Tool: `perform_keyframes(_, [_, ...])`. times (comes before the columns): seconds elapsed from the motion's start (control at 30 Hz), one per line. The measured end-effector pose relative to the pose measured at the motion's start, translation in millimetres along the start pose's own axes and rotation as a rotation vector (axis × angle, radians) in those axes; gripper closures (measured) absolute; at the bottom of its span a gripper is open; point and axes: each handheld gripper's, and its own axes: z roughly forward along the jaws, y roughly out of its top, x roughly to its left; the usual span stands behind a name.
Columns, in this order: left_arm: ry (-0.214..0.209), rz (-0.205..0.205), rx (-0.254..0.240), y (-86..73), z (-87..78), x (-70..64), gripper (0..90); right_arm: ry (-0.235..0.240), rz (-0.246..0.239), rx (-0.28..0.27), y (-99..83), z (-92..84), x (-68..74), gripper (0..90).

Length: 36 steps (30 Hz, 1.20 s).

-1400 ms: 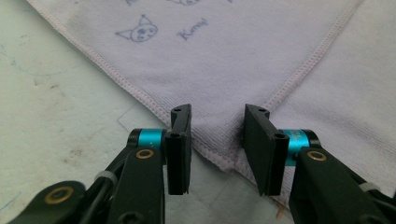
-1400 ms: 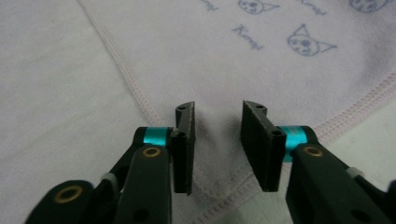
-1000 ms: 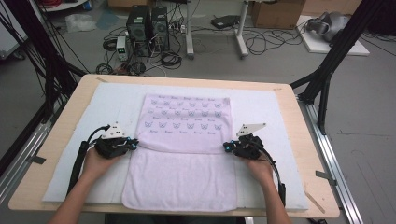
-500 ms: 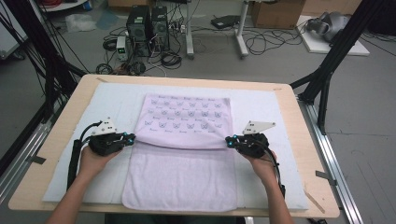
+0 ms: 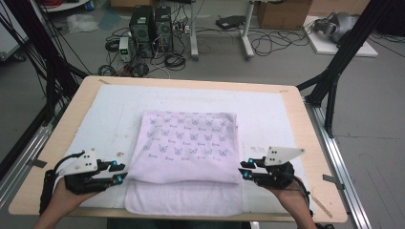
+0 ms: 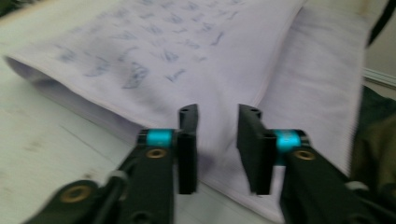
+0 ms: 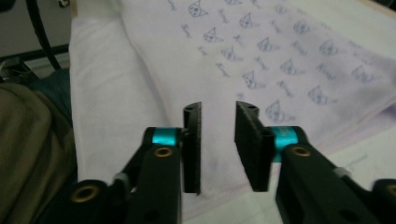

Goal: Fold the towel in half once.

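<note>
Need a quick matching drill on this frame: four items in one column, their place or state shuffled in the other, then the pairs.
Items
1. towel
2. left gripper
3. right gripper
4. white mat

Descriptions
A. spread over the tabletop, under the cloth
B. jaws apart, off the fold's right end in the high view
C. pale pink, cat-face print, folded over on itself
D. jaws apart, off the fold's left end in the high view

Pairs: 1-C, 2-D, 3-B, 4-A

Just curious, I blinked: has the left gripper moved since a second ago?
Yes. The left gripper has pulled back off the towel, outward toward the table's left edge; its fingers have just been opening, with nothing between them.
</note>
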Motion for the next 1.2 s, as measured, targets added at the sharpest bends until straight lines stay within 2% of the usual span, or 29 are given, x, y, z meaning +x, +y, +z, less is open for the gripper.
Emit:
perform_keyframes(0.07, [0.012, -0.015, 0.028, -3.9, 9.9, 3.5, 59.2, -0.001, -0.007, 0.036, -5.3, 6.5, 1.4, 69.4])
perform_keyframes(0.13, [0.021, -0.016, 0.039, -5.5, 19.2, 7.5, 59.5, 0.016, 0.003, 0.044, -7.9, 17.6, -1.9, 67.2])
perform_keyframes(0.17, [0.027, -0.018, 0.044, -5.7, 22.7, 8.5, 60.5, 0.012, -0.009, 0.054, -8.7, 26.3, -4.3, 65.8])
perform_keyframes(0.37, [0.017, -0.028, 0.106, -10.8, 47.2, 22.2, 66.2, 0.052, 0.009, 0.131, -13.9, 62.7, -23.5, 62.3])
perform_keyframes(0.43, [-0.003, -0.039, 0.136, -14.8, 55.2, 25.5, 66.5, 0.063, 0.015, 0.163, -16.0, 71.8, -27.8, 62.9])
perform_keyframes(0.5, [-0.008, -0.041, 0.119, -16.2, 58.2, 25.4, 69.0, 0.073, 0.018, 0.185, -19.0, 78.3, -29.1, 67.3])
perform_keyframes(0.57, [-0.012, -0.030, 0.123, -15.0, 58.6, 24.5, 80.9, 0.083, 0.021, 0.163, -20.5, 78.5, -30.7, 80.8])
perform_keyframes(0.63, [-0.002, -0.026, 0.122, -13.5, 59.7, 22.8, 86.6, 0.102, 0.032, 0.163, -20.3, 78.1, -31.6, 86.9])
perform_keyframes(0.7, [0.001, -0.027, 0.118, -11.6, 58.1, 22.8, 87.5, 0.101, 0.030, 0.158, -19.4, 76.6, -32.5, 87.7])
perform_keyframes(0.8, [0.010, -0.039, 0.084, -5.4, 48.9, 22.6, 87.8, 0.102, 0.041, 0.124, -16.0, 68.6, -32.8, 88.0])
perform_keyframes(0.9, [0.025, -0.037, 0.040, 6.6, 35.7, 21.8, 88.0, 0.083, 0.029, 0.068, -7.0, 54.9, -32.9, 88.1])
perform_keyframes(1.0, [0.025, -0.026, 0.016, 16.9, 24.8, 19.5, 88.0, 0.071, 0.002, 0.044, 4.9, 42.1, -30.8, 88.1])
perform_keyframes(1.1, [0.030, -0.022, -0.008, 22.1, 13.5, 11.9, 88.0, 0.064, -0.022, 0.005, 14.2, 27.7, -23.0, 88.1])
perform_keyframes(1.2, [0.021, -0.004, -0.031, 21.2, -2.6, -4.9, 88.1, 0.078, -0.041, -0.020, 18.7, 10.3, -8.3, 88.1])
